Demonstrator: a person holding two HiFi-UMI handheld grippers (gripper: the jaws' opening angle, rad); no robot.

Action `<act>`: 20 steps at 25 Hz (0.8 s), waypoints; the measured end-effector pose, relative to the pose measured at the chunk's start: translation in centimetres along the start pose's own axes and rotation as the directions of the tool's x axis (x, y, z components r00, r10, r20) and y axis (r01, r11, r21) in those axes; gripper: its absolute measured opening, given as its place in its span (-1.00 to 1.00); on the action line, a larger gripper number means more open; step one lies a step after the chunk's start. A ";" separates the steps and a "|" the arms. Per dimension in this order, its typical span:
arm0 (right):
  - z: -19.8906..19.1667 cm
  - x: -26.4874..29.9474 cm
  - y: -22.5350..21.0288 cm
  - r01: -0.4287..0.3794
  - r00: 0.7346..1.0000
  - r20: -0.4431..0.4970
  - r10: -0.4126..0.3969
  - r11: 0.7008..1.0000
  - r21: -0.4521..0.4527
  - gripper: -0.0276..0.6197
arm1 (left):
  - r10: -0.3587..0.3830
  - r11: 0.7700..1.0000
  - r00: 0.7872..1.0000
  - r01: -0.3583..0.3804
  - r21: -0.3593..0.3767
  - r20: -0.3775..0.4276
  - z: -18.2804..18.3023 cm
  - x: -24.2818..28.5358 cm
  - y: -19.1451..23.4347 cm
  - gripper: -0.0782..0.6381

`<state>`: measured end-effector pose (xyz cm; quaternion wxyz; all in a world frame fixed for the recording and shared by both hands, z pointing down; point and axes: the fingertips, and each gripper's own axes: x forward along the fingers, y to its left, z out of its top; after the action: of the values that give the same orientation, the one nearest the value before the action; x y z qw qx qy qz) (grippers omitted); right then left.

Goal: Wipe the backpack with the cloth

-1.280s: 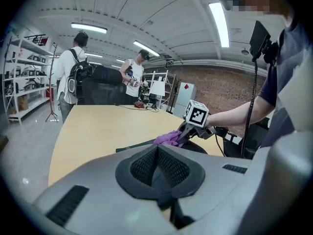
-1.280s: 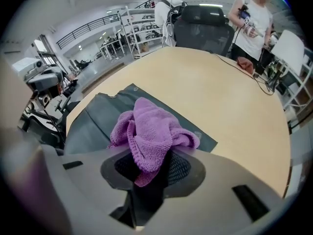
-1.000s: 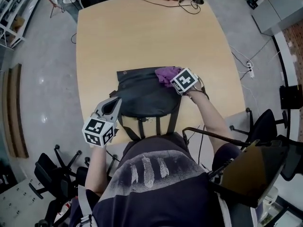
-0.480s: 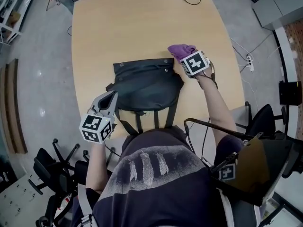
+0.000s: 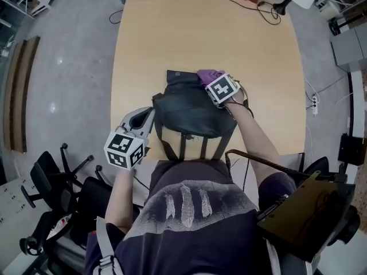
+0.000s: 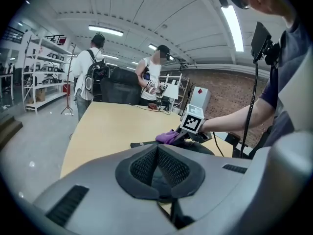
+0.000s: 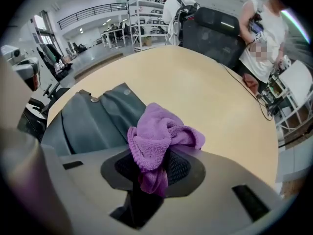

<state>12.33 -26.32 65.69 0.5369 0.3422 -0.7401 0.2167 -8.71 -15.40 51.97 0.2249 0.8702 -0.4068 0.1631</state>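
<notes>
The cloth point(image 7: 159, 141) is likely handling as soft, light and crushable; a pinch on its bunched middle is suiting it. It is purple knit, and the right hand-held gripper point(image 7: 154, 168) is pinching it. The limp dark grey backpack point(image 7: 93, 121) is lying just left on the table point(image 7: 210, 97). The left hand-held gripper point(image 6: 157, 168) is pressing empty jaws together.

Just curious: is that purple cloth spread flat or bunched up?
Bunched up: the purple cloth is a crumpled wad pinched in the right gripper.
</notes>
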 end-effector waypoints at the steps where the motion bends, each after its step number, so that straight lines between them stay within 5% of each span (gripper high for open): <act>1: 0.8 0.5 1.0 -0.016 1.000 -0.001 0.016 1.000 -0.008 -0.57 | 0.005 1.000 1.000 -0.005 -0.007 0.002 -0.3 -0.2 0.3 -0.76; 9: 7.2 2.7 8.6 -0.176 0.984 0.038 0.177 0.984 -0.018 -0.57 | 0.016 0.998 1.000 -0.016 -0.053 0.004 -1.6 -1.7 2.4 -0.76; 17: 10.2 2.7 13.0 -0.341 0.934 0.116 0.338 0.940 0.008 -0.58 | 0.068 0.994 0.998 -0.068 -0.081 0.002 -2.4 -3.9 5.2 -0.76; 19: 10.9 1.7 13.9 -0.406 0.902 0.173 0.396 0.913 0.027 -0.58 | 0.070 0.994 0.998 -0.069 -0.081 -0.001 -2.4 -3.9 5.3 -0.76; 20: 11.5 0.6 14.7 -0.479 0.862 0.227 0.453 0.875 0.070 -0.58 | 0.070 0.994 0.998 -0.070 -0.079 -0.001 -2.4 -3.9 5.4 -0.76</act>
<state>-6.07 -24.56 63.18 0.3677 0.2058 -0.8368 0.3494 -15.55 -14.67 53.60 0.2530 0.8459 -0.4436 0.1539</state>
